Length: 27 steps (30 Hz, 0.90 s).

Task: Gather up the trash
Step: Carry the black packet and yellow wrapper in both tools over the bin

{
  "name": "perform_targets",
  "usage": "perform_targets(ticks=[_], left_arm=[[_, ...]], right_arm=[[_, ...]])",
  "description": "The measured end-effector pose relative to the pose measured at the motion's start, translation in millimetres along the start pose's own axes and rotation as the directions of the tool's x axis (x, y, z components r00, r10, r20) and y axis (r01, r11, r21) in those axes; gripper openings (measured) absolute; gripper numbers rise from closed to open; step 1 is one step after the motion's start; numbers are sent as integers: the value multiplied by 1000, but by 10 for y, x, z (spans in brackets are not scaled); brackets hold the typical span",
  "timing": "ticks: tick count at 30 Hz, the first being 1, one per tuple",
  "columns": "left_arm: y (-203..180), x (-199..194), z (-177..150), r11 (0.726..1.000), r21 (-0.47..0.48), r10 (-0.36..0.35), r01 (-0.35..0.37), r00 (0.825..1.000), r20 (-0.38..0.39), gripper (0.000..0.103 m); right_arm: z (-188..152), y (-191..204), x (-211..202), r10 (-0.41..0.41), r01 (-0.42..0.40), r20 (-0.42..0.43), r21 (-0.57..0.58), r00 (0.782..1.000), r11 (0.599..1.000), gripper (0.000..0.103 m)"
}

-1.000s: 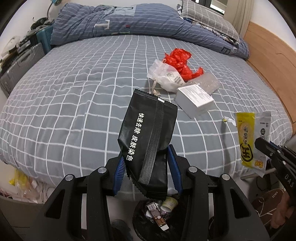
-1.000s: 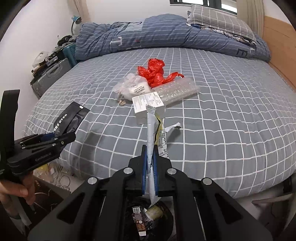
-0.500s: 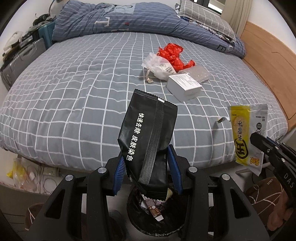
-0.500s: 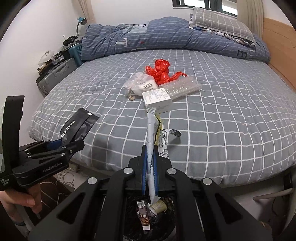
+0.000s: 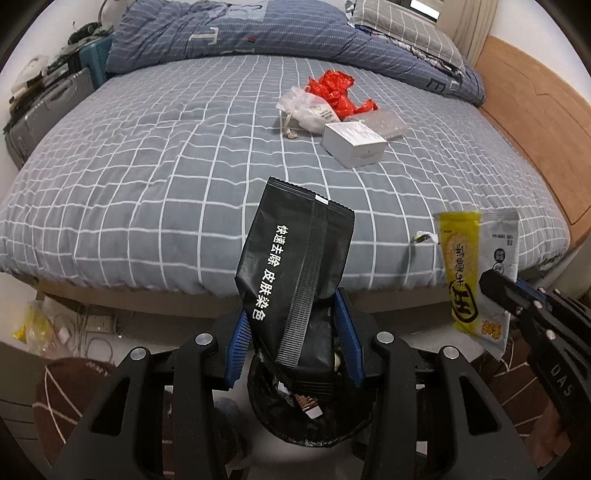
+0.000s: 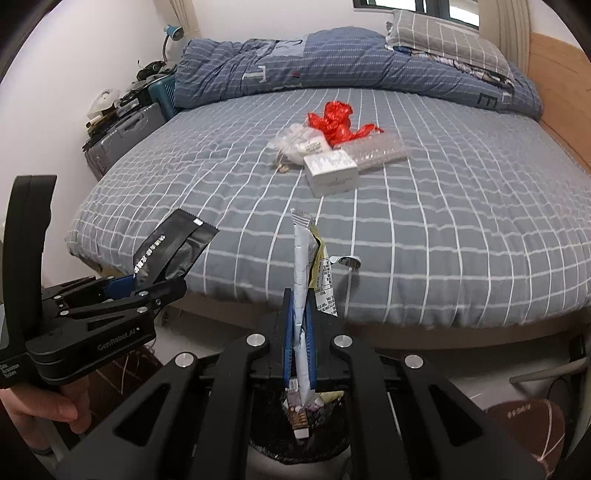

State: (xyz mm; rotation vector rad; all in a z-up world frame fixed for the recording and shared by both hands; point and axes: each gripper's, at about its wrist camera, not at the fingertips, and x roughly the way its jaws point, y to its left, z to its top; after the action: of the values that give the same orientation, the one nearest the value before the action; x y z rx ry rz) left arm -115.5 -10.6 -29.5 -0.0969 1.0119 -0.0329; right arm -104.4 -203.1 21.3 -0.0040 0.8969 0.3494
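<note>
My left gripper is shut on a black pouch with white lettering, held upright above the black-lined trash bin on the floor. The same pouch shows at the left of the right wrist view. My right gripper is shut on a yellow and grey snack wrapper, seen edge-on over the bin. In the left wrist view that wrapper hangs at the right. On the bed lie a red plastic bag, a white pouch, a white box and a clear bubble sheet.
The grey checked bed fills the view ahead, with a blue duvet and pillow at its far end. A suitcase and clutter stand at the left wall. A brown rug lies on the floor. A hand grips the left handle.
Both grippers have drawn back from the bed with their wrappers still held. The bed has receded and the trash bin now shows fully beneath the fingers.
</note>
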Motion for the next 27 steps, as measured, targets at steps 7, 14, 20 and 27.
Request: perform_targets(ticks=[7, 14, 20, 27], left_arm=[[2, -52, -218, 1000, -1, 11, -11, 1000, -16, 43], [-34, -85, -411, 1000, 3, 16, -16, 999, -31, 43], [-87, -64, -518, 1000, 21, 17, -16, 999, -40, 43], [-82, 78, -597, 1000, 17, 8, -7, 998, -58, 43]], right_arm=[[-187, 49, -65, 4, -4, -15, 3, 1000, 1000, 6], [-375, 64, -120, 6, -5, -30, 16, 1000, 1000, 6], [-474, 63, -110, 8, -7, -45, 30, 999, 1000, 6], [-577, 47, -8, 1, 2, -75, 40, 997, 999, 6]])
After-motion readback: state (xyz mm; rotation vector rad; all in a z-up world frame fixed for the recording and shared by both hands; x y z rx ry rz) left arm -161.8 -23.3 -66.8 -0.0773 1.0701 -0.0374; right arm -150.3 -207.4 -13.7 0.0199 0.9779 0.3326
